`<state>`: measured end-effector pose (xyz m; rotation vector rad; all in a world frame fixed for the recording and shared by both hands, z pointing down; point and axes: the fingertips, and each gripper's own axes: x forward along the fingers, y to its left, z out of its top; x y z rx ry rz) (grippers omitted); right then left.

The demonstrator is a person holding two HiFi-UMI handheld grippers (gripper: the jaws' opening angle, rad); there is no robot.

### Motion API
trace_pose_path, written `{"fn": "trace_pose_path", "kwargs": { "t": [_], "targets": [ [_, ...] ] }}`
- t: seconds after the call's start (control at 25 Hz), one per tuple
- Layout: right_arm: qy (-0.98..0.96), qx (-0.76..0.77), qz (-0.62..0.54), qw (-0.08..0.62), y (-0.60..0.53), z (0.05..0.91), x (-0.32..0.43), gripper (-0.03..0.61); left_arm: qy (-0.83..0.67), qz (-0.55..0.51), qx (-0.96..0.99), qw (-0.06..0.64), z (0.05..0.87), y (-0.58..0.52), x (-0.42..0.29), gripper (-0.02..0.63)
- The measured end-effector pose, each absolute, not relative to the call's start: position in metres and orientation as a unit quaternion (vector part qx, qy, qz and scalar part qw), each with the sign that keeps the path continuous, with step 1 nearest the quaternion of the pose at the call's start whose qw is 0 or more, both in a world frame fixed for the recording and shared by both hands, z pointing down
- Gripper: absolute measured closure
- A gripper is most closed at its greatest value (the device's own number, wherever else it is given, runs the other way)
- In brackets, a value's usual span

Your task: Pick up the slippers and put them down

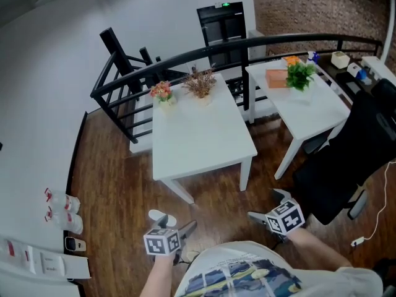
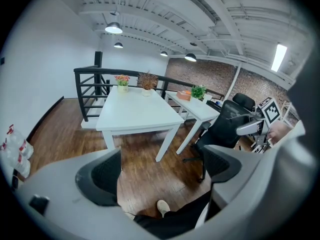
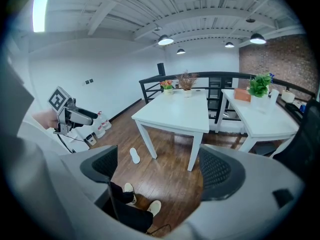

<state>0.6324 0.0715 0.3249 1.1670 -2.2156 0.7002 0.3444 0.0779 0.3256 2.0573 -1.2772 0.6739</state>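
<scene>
One flat white slipper lies on the brown wood floor beside the white square table leg | probably light, soft, bendy; pinch one side edge | left gripper and right gripper: jaws wide, empty

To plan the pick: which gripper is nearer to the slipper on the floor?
Probably left. The slipper lies left of the right gripper, on the side where the left gripper hangs.

The grey left gripper and right gripper have black mesh pads. Behind each gripper's jaws sits a white, black-marked cube. The person wears a printed white T-shirt, dark trousers and pale shoes.
</scene>
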Motion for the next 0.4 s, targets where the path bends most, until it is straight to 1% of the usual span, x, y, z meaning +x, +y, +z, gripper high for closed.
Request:
{"fn": "trace_pose_path", "kwargs": {
  "t": [0.4],
  "targets": [
    [-0.822,0.430,0.258,0.269,0.0731,0.3258,0.6373,0.054,-0.485,0.256,0.777,0.310,0.3304,0.0795,0.3514,0.097]
  ]
}}
